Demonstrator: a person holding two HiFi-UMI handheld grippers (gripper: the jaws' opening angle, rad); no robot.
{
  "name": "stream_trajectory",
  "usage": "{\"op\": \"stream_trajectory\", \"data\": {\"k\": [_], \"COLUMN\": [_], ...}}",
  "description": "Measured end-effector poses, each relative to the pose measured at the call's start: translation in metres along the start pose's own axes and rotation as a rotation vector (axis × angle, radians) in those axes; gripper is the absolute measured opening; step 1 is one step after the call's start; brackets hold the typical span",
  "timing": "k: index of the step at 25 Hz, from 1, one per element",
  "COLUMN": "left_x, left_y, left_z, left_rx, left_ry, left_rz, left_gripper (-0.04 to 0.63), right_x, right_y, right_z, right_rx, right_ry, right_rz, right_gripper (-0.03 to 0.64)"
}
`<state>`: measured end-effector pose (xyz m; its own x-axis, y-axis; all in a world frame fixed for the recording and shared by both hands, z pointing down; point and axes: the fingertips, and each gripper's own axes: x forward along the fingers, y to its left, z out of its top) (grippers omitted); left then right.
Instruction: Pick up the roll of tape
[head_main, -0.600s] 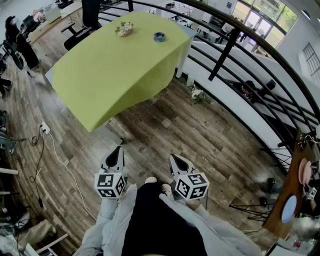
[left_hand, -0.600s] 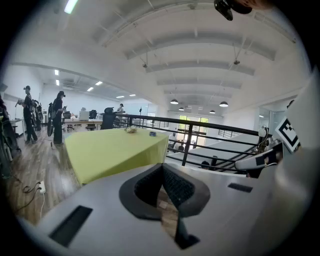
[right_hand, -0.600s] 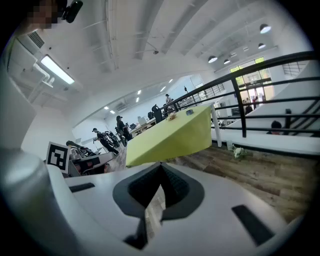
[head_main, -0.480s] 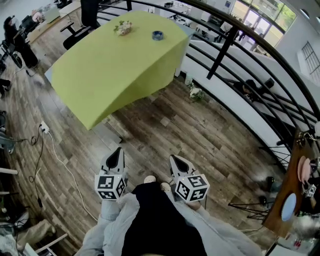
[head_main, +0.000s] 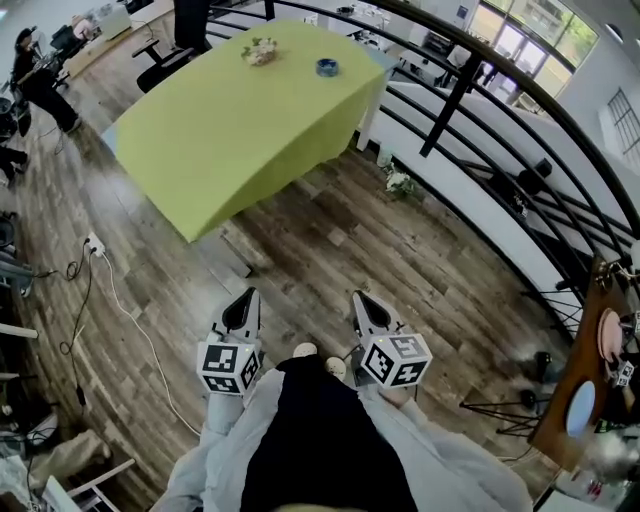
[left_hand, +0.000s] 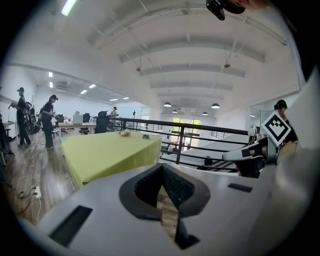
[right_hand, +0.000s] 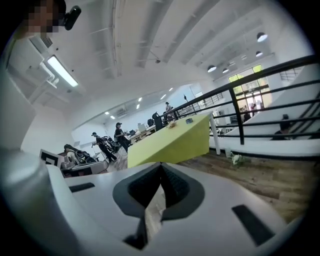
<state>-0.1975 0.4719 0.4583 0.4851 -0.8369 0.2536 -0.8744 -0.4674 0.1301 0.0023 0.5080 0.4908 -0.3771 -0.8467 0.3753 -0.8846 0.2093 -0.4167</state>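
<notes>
The roll of tape (head_main: 326, 67) is a small blue ring lying near the far end of a long lime-green table (head_main: 240, 130), with a little bunch of flowers (head_main: 261, 50) beside it. In the left gripper view the tape (left_hand: 145, 136) is a distant speck, as it is in the right gripper view (right_hand: 189, 120). My left gripper (head_main: 243, 308) and right gripper (head_main: 371, 310) are held side by side close to my body, over the wooden floor, well short of the table. Both point towards it, jaws shut and empty.
A black railing (head_main: 470, 70) runs along the right behind the table. An office chair (head_main: 170, 60) stands at the table's far left. A power strip and white cable (head_main: 95, 245) lie on the floor at left. People (head_main: 40, 75) stand far left. A potted plant (head_main: 400, 183) sits by the railing.
The head view has shifted a little: the table and both grippers sit slightly further right and higher in the picture. The grippers stay shut, empty and side by side.
</notes>
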Motion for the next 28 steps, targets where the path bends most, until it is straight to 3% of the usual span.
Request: {"op": "stream_trajectory", "data": {"k": [15, 28], "left_x": [0.001, 0.026], "left_y": [0.026, 0.042], "left_z": [0.000, 0.002], "left_rx": [-0.010, -0.030], "left_ry": [-0.033, -0.029], "left_rz": [-0.053, -0.068], "left_gripper": [0.017, 0.017], "right_x": [-0.002, 0.026], "right_y": [0.014, 0.004], "right_z": [0.000, 0.010], "right_rx": [0.012, 0.011], "right_ry": [-0.090, -0.074], "right_rz": [-0.083, -0.113], "right_gripper": [0.009, 0.009]}}
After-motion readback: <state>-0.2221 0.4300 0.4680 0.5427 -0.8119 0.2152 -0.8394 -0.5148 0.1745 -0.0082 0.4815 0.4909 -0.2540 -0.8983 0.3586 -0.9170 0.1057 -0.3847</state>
